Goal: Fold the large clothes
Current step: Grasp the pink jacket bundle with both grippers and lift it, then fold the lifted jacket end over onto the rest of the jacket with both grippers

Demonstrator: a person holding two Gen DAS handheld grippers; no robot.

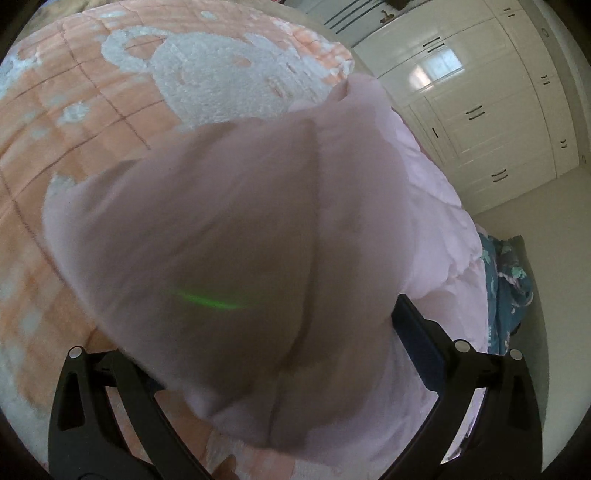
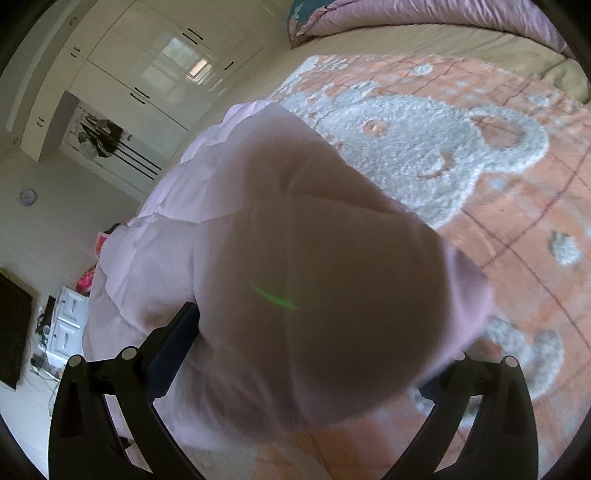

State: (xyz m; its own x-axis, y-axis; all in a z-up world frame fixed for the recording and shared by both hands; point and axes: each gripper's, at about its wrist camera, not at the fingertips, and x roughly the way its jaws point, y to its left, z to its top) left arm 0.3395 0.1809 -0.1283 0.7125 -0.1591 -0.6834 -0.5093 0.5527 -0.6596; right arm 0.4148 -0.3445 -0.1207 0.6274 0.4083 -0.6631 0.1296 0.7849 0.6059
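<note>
A pale pink puffy jacket (image 1: 436, 229) lies on a peach blanket with a white bear pattern (image 1: 110, 122). A blurred fold of it (image 1: 221, 240) bulges up over my left gripper (image 1: 280, 354) and hides its fingertips; one dark finger (image 1: 413, 339) shows beside the cloth. In the right wrist view the same jacket (image 2: 155, 236) covers my right gripper (image 2: 306, 362), with a raised fold (image 2: 332, 277) in front of the lens and one finger (image 2: 177, 343) showing. Both grippers appear shut on the jacket.
White wardrobe doors (image 1: 480, 110) stand beyond the bed edge, and also show in the right wrist view (image 2: 140, 74). A teal patterned cloth (image 1: 509, 280) hangs by the bed. A rolled pink quilt (image 2: 424, 18) lies at the bed's far end. A white drawer unit (image 2: 70, 325) stands on the floor.
</note>
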